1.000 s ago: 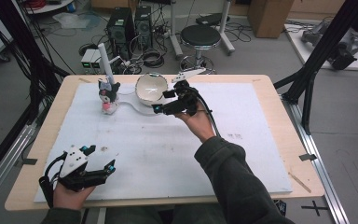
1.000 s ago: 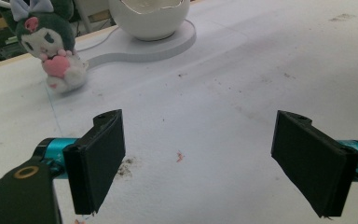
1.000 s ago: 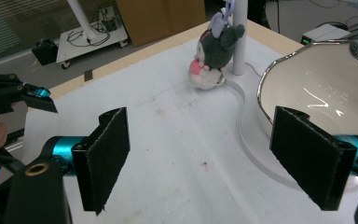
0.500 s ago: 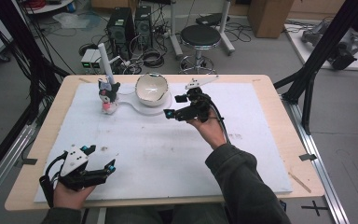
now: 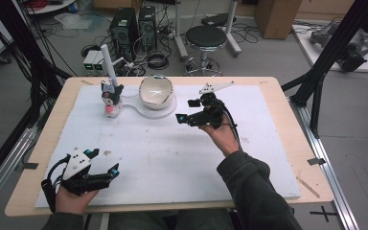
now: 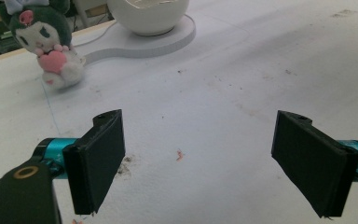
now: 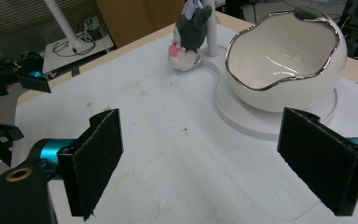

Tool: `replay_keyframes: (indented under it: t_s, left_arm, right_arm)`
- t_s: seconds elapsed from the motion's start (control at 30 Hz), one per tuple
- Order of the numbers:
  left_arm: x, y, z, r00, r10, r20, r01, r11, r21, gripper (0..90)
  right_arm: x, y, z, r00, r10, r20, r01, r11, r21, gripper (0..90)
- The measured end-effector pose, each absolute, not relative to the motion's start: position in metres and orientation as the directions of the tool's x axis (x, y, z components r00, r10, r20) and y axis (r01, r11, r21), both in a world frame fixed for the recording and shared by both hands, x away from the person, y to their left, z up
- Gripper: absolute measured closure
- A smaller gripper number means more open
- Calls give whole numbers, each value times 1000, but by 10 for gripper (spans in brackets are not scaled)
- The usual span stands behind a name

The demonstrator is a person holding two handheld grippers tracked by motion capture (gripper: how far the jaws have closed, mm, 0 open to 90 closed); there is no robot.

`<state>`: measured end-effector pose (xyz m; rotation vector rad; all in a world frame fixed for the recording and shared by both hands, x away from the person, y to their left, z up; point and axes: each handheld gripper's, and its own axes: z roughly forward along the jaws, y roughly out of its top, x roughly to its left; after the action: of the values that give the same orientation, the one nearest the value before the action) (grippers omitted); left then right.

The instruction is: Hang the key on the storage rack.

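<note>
the right gripper [image 5: 188, 111] hovers over the white foam mat [image 5: 172, 153] just right of the bowl, its two black padded jaws spread wide with nothing between them; the grey three-cornered plate [image 5: 215, 87] sticks up behind it. the left gripper [image 5: 101, 163] sits low at the near left corner of the mat, its jaws likewise spread and empty. the glossy white egg-shaped bowl with a wavy silver rim [image 5: 156, 91] stands on a flat white keyhole-shaped base [image 5: 139, 106] at the far edge of the mat; the right gripper view looks into its hollow [image 7: 284, 56], where only light reflections on the glaze show. at the narrow end of that base, a small dark plush toy hugging a pink heart [image 5: 110, 98] stands beside a white upright post [image 5: 108, 60]. the left gripper view shows the toy's face and heart [image 6: 51, 51] plainly and specks of dirt on the mat, while the right gripper view shows the toy [image 7: 189, 32] from its side and the left gripper [image 7: 9, 93] far off at the edge.
</note>
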<state>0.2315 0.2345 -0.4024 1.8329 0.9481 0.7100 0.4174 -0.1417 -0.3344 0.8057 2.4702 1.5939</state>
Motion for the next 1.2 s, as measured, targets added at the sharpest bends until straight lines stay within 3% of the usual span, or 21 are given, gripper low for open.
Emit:
replay_keyframes:
  t_s: [1.2]
  left_arm:
    - [232,230,-403,544,836,74,318,-287,904,177]
  right_arm:
    - [395,-191,-346,-821,541,182,383,285,879,111]
